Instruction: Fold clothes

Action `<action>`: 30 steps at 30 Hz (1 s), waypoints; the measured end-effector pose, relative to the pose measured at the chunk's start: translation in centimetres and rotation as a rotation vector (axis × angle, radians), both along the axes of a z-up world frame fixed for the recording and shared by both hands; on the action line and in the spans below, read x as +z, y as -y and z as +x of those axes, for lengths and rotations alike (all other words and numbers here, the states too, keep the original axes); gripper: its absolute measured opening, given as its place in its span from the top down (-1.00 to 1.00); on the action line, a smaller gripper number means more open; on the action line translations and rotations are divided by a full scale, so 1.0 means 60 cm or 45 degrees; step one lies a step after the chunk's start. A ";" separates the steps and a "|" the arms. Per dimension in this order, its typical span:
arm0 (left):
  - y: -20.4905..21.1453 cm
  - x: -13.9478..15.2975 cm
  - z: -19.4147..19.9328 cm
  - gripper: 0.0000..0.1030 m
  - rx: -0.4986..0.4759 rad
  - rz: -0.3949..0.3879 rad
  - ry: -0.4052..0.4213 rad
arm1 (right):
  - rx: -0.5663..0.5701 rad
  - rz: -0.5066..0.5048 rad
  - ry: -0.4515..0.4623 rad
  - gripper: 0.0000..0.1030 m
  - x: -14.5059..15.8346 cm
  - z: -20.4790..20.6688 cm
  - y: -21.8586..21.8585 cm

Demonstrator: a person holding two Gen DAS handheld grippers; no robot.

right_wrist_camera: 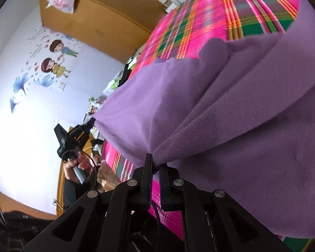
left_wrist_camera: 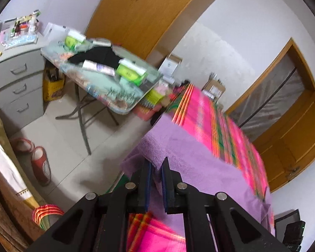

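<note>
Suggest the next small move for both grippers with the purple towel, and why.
Probably carry both pinched edges across and lay them on the far half. The left gripper and right gripper each clamp the purple towel, lifted in folds above the plaid bedspread.

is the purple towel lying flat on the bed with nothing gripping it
No, the right gripper is clamped on a bunched edge of the purple towel, whose folds fan out from its jaws above the plaid bedspread.
</note>
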State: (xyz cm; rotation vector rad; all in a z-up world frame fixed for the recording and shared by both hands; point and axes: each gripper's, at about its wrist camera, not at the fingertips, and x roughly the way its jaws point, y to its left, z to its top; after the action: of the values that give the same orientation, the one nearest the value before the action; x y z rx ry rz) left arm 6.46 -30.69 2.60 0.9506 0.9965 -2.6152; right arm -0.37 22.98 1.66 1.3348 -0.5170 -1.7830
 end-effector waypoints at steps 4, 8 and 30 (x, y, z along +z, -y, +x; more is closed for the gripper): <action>0.007 -0.037 0.005 0.82 0.001 0.041 0.079 | 0.031 0.062 0.104 0.91 -0.052 0.004 -0.008; 0.003 -0.030 0.027 0.82 -0.002 -0.001 0.091 | 0.080 0.072 0.071 0.82 -0.037 0.008 -0.019; -0.261 -0.012 -0.058 0.82 -0.502 -0.230 0.119 | -0.060 0.225 -0.240 0.64 0.029 -0.034 -0.019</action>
State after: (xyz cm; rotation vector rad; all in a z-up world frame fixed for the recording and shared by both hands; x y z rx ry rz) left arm 2.95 -15.03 1.86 1.3216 0.5852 -2.8734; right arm -2.39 24.11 3.37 1.2634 -0.2959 -2.0074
